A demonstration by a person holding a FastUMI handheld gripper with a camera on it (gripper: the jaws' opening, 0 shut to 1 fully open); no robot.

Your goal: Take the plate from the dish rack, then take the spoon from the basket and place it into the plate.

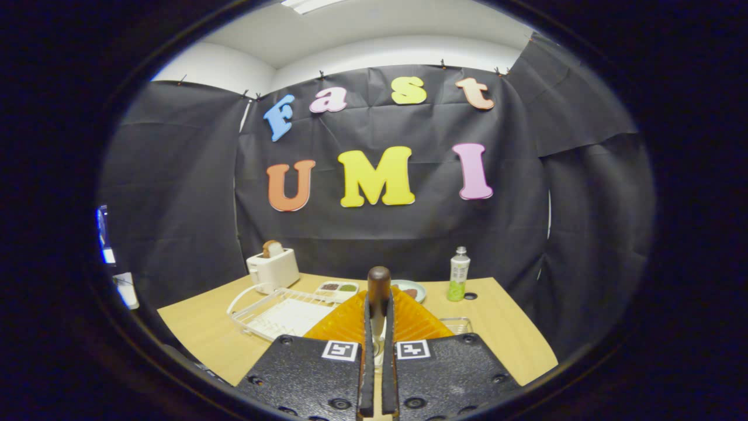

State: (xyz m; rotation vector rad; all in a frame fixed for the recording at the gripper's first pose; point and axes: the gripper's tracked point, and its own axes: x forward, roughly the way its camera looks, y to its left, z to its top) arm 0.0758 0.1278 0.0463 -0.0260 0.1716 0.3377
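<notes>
Gripping spoon [378, 286] upright, claw [378, 327] over orange plate [409, 321].

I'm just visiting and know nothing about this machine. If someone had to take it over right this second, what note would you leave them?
Gripper: fingers closed on the spoon, its dark brown handle sticking up between them.
Plate: orange and ribbed, already out of the white dish rack, lying on the table just ahead of the fingers, under the spoon.
Basket: a wire corner shows beside the plate.
Done: plate taken out, spoon picked up.
Left: lower the spoon into the plate and let go.
</notes>
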